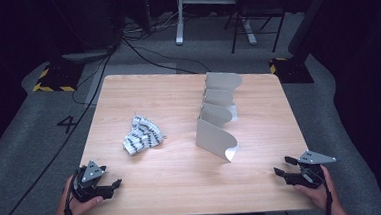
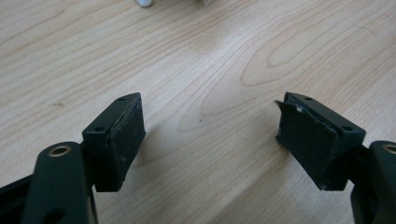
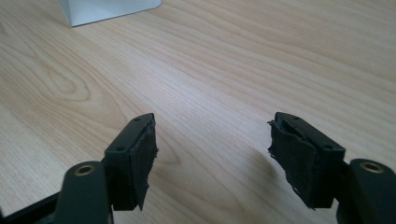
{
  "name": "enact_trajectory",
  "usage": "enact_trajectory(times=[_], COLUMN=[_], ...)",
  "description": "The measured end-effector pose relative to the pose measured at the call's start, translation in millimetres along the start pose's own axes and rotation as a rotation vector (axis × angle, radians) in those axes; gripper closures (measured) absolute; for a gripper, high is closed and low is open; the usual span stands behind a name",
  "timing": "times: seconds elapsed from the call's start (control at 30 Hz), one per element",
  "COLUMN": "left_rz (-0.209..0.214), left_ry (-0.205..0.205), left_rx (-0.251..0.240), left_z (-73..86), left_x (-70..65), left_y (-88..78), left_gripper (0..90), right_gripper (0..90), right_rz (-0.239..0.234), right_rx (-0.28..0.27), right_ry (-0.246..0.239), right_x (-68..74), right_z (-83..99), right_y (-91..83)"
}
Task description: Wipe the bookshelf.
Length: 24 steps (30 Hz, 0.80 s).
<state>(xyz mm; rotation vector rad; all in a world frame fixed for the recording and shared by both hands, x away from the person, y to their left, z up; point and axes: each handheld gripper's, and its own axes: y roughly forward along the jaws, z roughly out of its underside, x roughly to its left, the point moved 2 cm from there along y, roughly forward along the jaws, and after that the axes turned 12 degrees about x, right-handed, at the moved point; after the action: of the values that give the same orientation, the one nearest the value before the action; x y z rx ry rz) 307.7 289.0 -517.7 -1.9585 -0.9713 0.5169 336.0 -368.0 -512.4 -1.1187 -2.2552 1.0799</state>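
A crumpled black-and-white patterned cloth (image 1: 142,134) lies on the wooden table (image 1: 178,188), left of centre. A grey wavy metal rack (image 1: 218,117) stands upright right of centre, running from the far edge toward me. My left gripper (image 1: 114,186) rests at the near left corner, held in a hand, open with nothing between its jaws (image 2: 210,140). My right gripper (image 1: 284,166) sits at the near right corner, also open and empty (image 3: 212,154). A corner of the rack (image 3: 107,10) shows at the top of the right gripper view.
The table stands on grey carpet (image 1: 25,147). Black cables (image 1: 79,119) trail across the floor at left. A desk leg (image 1: 179,18) and a chair (image 1: 253,18) stand beyond the far edge. Yellow-black hazard tape marks floor stands (image 1: 51,81).
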Motion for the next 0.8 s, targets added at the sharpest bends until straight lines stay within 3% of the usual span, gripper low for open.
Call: enact_trajectory(times=[0.1,0.17,0.27,0.8], left_rz=[-0.004,0.016,0.015,-0.003], left_ry=[-0.018,-0.019,-0.021,-0.032], left_rx=[0.003,0.006,0.005,0.008], left_z=[2.2,3.3,3.4,3.1], left_x=[1.6,1.6,1.6,1.9], left_y=[-1.2,-1.4,-1.3,-1.1], left_gripper=[22.8,22.9,22.4,20.4], right_gripper=[30.9,30.8,29.9,28.6], right_rz=[0.016,0.023,0.044,0.041], right_rx=[0.015,0.021,0.029,0.031], right_ry=[0.021,0.035,0.025,0.030], right_x=[-1.4,-1.2,0.9,0.7], right_z=[6.0,8.2,9.9,9.4], right_y=[-0.3,-1.6,-2.2,-1.6])
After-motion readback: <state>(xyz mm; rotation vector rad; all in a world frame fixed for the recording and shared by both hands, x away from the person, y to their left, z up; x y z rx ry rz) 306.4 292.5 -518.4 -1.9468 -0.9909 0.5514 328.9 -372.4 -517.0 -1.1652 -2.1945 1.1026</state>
